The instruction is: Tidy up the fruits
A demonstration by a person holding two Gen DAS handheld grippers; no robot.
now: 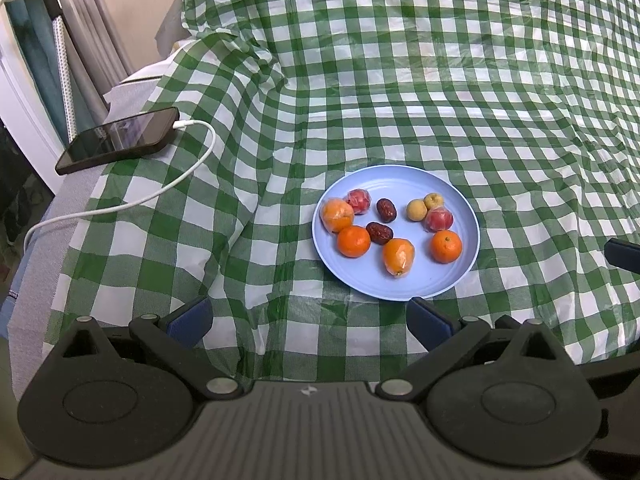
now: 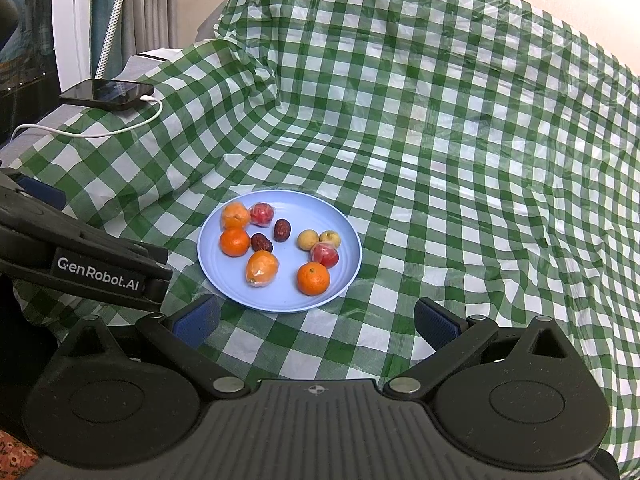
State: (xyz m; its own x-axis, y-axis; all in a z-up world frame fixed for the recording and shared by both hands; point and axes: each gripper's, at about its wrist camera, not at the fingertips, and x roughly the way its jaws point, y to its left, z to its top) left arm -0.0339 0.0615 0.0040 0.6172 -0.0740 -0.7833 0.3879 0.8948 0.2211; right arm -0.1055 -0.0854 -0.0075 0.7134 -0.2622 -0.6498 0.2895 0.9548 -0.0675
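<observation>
All the fruits (image 1: 394, 232) sit mixed on your plate (image 1: 420, 284). Your left gripper (image 1: 310, 320) and right gripper (image 2: 316, 320) are both wide apart, holding nothing. Sorting could be starting or ending.

Both my wrist cameras look forward and down, near the checked cloth (image 1: 400, 80), sharing the plate (image 1: 436, 280).
</observation>
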